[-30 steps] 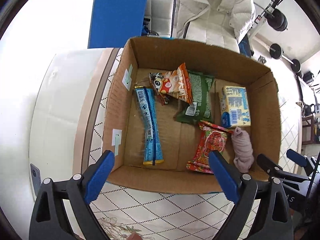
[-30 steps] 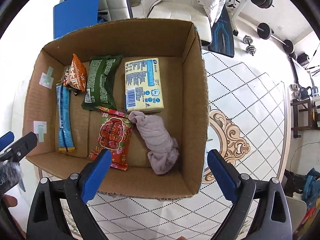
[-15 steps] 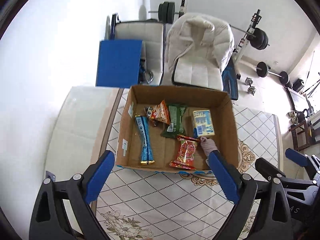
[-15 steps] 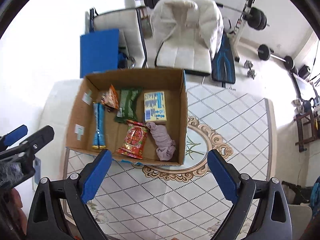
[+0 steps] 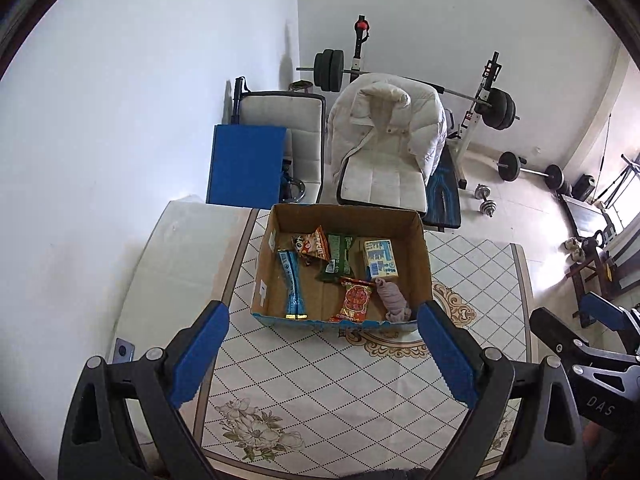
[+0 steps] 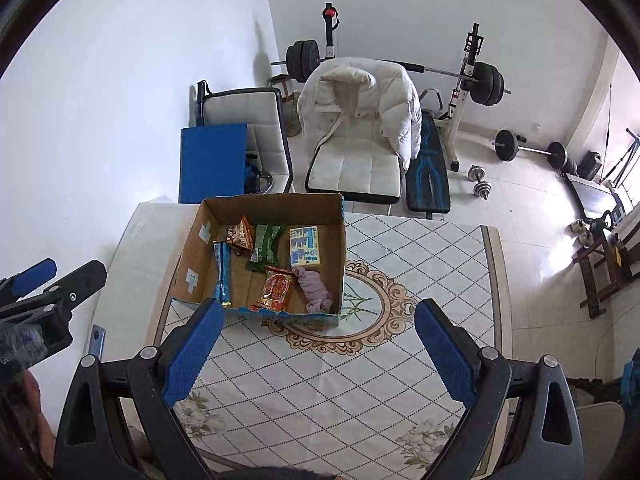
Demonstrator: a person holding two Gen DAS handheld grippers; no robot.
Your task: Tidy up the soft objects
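An open cardboard box [image 5: 422, 256] stands on the patterned table [image 5: 320, 392]. In it lie a blue packet [image 5: 292, 280], an orange snack bag [image 5: 316, 245], a green packet [image 5: 339, 256], a yellow carton [image 5: 381, 259], a red packet [image 5: 355, 298] and a mauve cloth [image 5: 394, 296]. The box shows in the right wrist view too [image 6: 342, 248], with the cloth [image 6: 316, 286] at its near right. My left gripper [image 5: 322, 356] is open and empty, high above the table before the box. My right gripper [image 6: 316, 352] is open and empty, equally high.
Behind the table stand a white chair with a puffy white jacket [image 5: 384, 136], a second white chair [image 5: 280, 128] and a blue board [image 5: 246, 164]. A barbell rack [image 5: 480, 108], dumbbells [image 5: 486, 204] and a bench are on the floor at the back right.
Both grippers have risen and pulled back from just above the box; the box now looks small and the whole room is in view. Both stay open and empty.
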